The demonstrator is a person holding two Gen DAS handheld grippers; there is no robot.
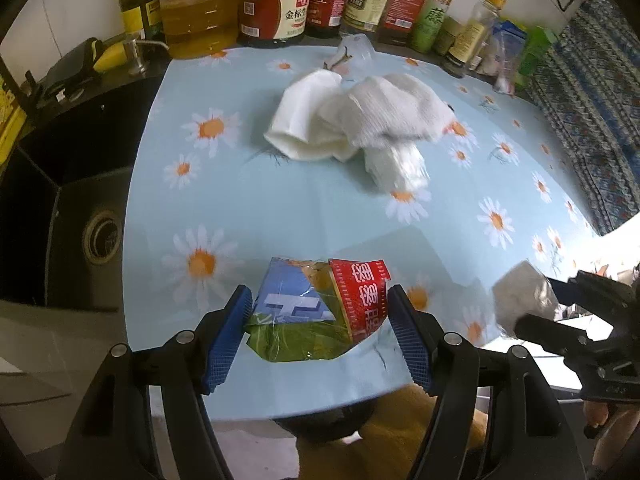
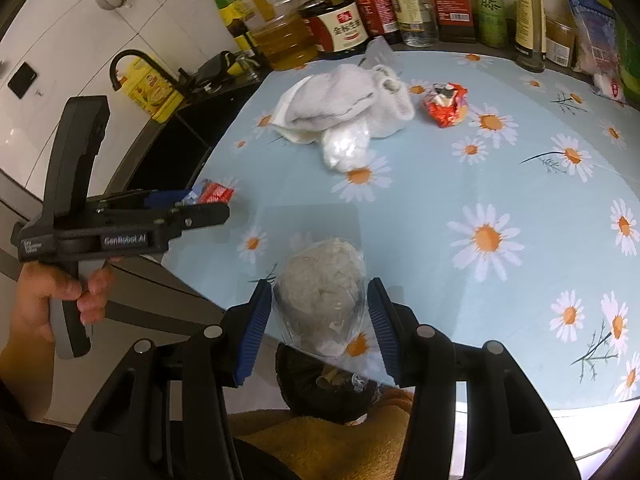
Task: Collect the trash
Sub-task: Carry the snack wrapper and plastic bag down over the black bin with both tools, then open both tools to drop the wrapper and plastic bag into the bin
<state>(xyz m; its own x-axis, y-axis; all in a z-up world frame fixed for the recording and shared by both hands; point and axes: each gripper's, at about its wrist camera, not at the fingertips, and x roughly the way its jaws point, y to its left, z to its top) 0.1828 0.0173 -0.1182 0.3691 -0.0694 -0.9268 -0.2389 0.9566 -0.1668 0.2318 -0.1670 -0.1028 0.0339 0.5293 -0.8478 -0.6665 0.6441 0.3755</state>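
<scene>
The left gripper point(image 1: 320, 332) reaches forward over the near edge of the daisy-print tablecloth point(image 1: 460, 216), its blue-padded fingers point(image 1: 228, 332) set on either side of a crumpled snack wrapper point(image 1: 320, 312). The jaws are closed on this wrapper, which sits at 6 o'clock in the left wrist view; its red panel bears white Chinese characters, beside blue and green panels. From the right wrist view the left hand point(image 2: 52, 296) wraps the pistol grip at 9 o'clock, and the tool's black body reads "GenRobot.AI".

The right gripper point(image 2: 320, 320) likewise points along the table, its jaws pressed against a clear plastic bag of greyish scraps point(image 2: 320, 300), held at 6 o'clock above the table edge. Below it sits a black trash bin point(image 2: 332, 392) with litter inside.

At 12 o'clock lies a heap of white cloths point(image 1: 360, 116) with a wad of clear plastic point(image 2: 346, 148) touching its near side. A crumpled red wrapper point(image 2: 446, 104) lies just beside the cloths at 1 o'clock in the right wrist view.

Along the far edge stand bottles: a jug of yellow cooking oil point(image 1: 200, 12), a dark soy sauce jar point(image 1: 276, 12) labelled "金标生抽", and a green bottle point(image 2: 490, 4) marked "藤". A black sink point(image 1: 80, 208) lies at 9 o'clock.
</scene>
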